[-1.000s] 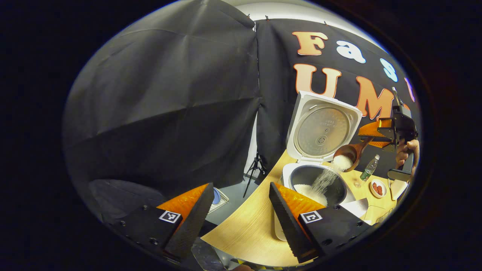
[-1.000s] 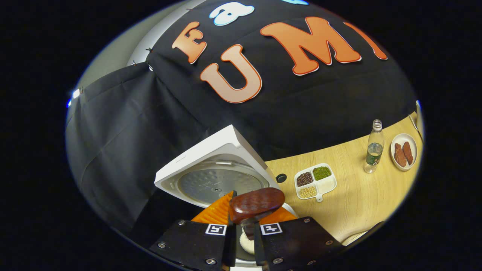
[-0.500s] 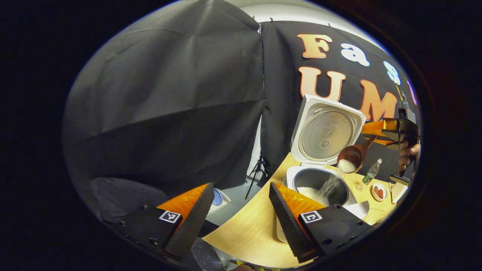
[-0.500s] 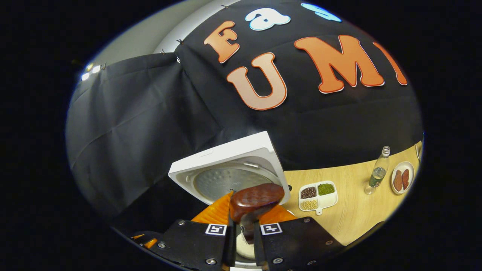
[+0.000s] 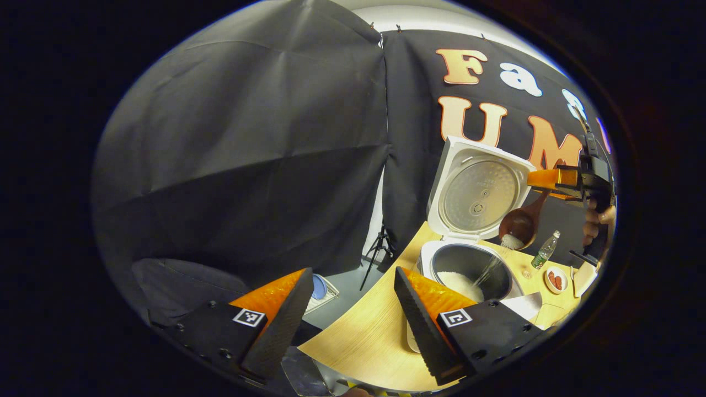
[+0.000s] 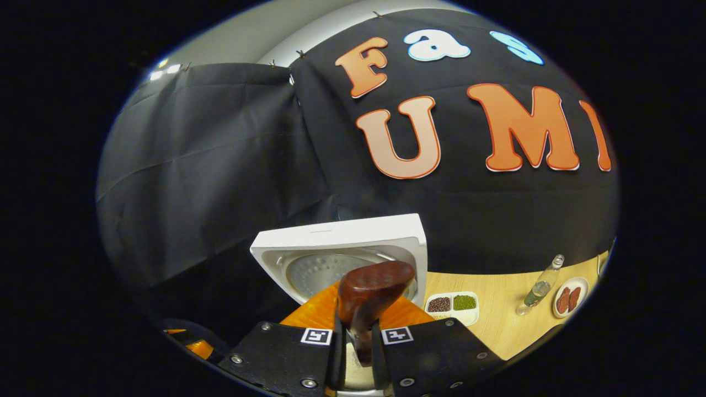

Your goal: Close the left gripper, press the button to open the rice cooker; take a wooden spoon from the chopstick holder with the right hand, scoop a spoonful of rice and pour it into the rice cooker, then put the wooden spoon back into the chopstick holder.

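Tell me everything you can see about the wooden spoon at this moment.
The wooden spoon looks like dark reddish-brown, glossy wood, with a deep round bowl and a short handle. The right tool is shut on its handle; in the left gripper view the spoon hangs tilted from that tool, bowl downward, in the air above the open rice cooker and in front of its raised lid. A little white rice lies at the bowl's lower lip, and a thin stream falls into the pot.
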